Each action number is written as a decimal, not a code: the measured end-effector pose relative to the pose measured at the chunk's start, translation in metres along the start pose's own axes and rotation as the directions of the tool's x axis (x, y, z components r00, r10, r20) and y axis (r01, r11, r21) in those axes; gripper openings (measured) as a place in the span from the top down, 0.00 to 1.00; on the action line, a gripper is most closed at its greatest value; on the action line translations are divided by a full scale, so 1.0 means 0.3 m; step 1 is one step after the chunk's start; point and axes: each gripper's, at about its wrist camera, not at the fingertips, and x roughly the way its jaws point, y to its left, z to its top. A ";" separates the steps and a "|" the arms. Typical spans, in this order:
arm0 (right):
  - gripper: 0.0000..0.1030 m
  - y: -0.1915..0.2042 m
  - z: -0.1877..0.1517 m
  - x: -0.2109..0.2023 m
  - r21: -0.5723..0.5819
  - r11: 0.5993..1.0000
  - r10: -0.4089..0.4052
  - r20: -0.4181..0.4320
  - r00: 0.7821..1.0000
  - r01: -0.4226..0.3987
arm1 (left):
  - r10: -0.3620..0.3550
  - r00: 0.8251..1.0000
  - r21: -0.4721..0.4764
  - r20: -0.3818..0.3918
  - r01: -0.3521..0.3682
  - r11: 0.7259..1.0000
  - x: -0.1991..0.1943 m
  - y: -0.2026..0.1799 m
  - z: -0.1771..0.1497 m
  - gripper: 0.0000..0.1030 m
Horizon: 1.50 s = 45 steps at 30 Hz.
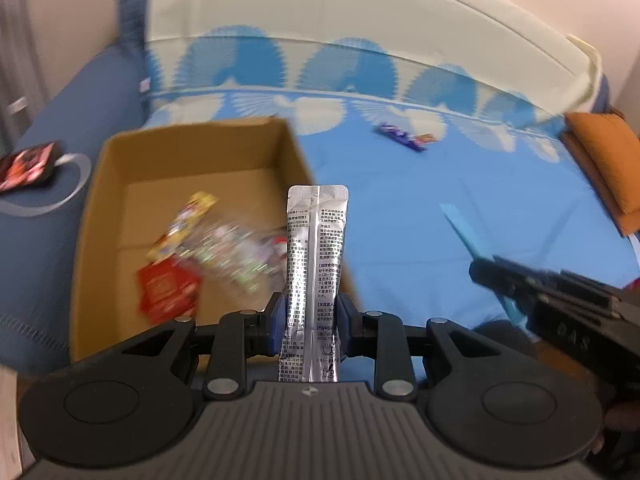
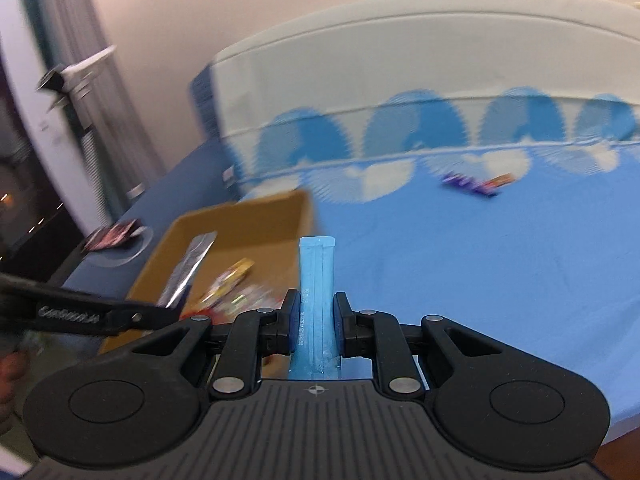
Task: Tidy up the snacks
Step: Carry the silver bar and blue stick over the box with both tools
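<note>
Grippers (image 1: 311, 322) (image 2: 316, 322) clamped on silver sachet (image 1: 316, 260), blue sachet (image 2: 317, 280), beside cardboard box (image 1: 192, 152).

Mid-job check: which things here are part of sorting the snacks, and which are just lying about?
Job:
- silver sachet in left gripper
- blue sachet in right gripper
- cardboard box holding snacks
- purple bar on bedsheet

Lying about:
- orange cushion
- headboard
- dark packet, purpose unclear

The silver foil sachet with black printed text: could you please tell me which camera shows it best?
The left wrist view: the silver foil sachet stands sharp and centred, clamped between the left tongs, print legible. The right wrist view shows it only blurred, slanting at the left edge.
</note>
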 end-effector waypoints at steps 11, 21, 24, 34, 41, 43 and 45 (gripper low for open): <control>0.82 0.212 -0.046 0.000 -0.120 0.992 0.021 -0.056 0.998 -0.027 | 0.046 0.999 -0.098 0.028 -0.043 0.994 -0.101 0.185 -0.145 0.71; 0.82 0.249 -0.061 -0.002 -0.153 0.988 0.001 -0.071 0.997 -0.012 | 0.044 0.998 -0.126 0.051 -0.037 0.991 -0.116 0.213 -0.156 0.71; 0.81 0.252 -0.061 0.006 -0.156 0.988 0.002 -0.084 0.996 -0.015 | 0.050 0.998 -0.139 0.046 -0.043 0.989 -0.115 0.209 -0.155 0.71; 0.81 0.253 -0.053 0.057 -0.149 0.989 -0.009 -0.111 0.994 -0.007 | 0.063 0.998 -0.132 0.026 -0.059 0.989 -0.072 0.232 -0.114 0.71; 0.81 0.257 -0.022 0.137 -0.134 0.991 -0.003 -0.135 0.991 -0.016 | 0.079 0.997 -0.129 0.021 -0.076 0.989 -0.023 0.279 -0.045 0.71; 0.81 0.264 -0.009 0.171 -0.130 0.991 0.005 -0.143 0.990 -0.024 | 0.083 0.996 -0.132 0.018 -0.080 0.988 -0.005 0.292 -0.023 0.71; 0.81 0.275 0.006 0.208 -0.135 0.990 0.010 -0.149 0.989 -0.030 | 0.091 0.996 -0.132 0.015 -0.088 0.987 0.016 0.308 0.003 0.71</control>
